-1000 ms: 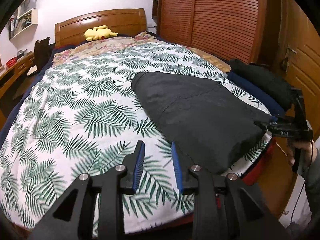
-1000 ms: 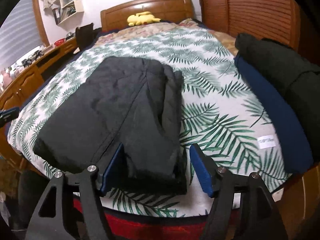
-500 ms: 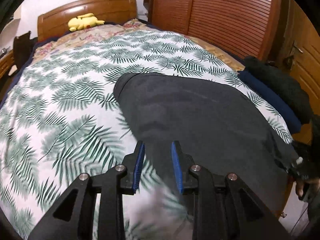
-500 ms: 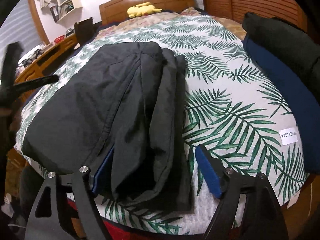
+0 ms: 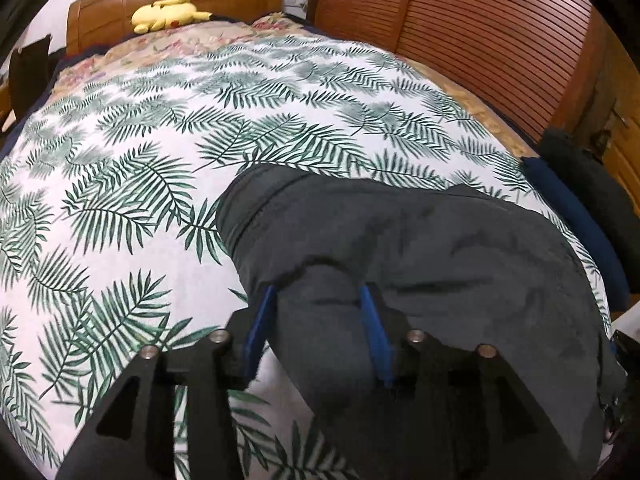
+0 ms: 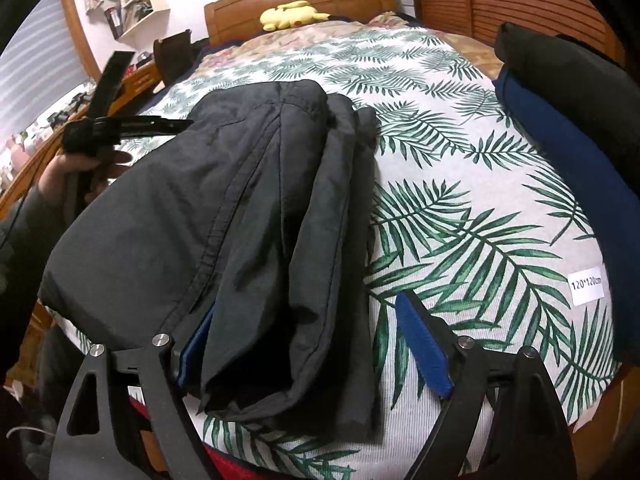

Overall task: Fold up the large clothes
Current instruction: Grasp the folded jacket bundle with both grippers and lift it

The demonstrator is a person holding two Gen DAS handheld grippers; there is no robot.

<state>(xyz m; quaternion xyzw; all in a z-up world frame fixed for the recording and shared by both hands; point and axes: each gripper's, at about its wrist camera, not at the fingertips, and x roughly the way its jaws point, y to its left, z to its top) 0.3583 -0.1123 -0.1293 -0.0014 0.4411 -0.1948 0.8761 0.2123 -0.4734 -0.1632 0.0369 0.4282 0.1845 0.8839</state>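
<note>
Compared with one second ago, my left gripper (image 5: 318, 330) has travelled from bare bedspread onto the dark jacket (image 5: 420, 264). In the left wrist view the jacket lay at 1 o'clock of the fingers then; now its near left corner sits between them. The jaws stood narrow then and are opening now, with a ridge of fabric bunched in the gap. The blue pads (image 5: 256, 332) flank that ridge; I cannot tell whether they press it.

My right gripper (image 6: 316, 344) has barely moved. Its jaws were narrower a second ago and are opening now. The left pad is tucked under a fold of the jacket (image 6: 224, 216); the right pad stands clear over the bedspread (image 6: 472, 216). The folded edge lies between them, not clamped.

In the right wrist view the left gripper (image 6: 132, 126) and the hand (image 6: 80, 168) holding it now appear at 10 o'clock; earlier only a sliver showed at the left edge.

Jacket condition: dark grey, folded lengthwise into a long bundle, seam running along its top, layered folds along its right side. It lies on the near part of the bed, reaching from the foot edge towards 12 o'clock. A stack of navy and black garments (image 6: 560, 120) lies at 2 o'clock.
</note>
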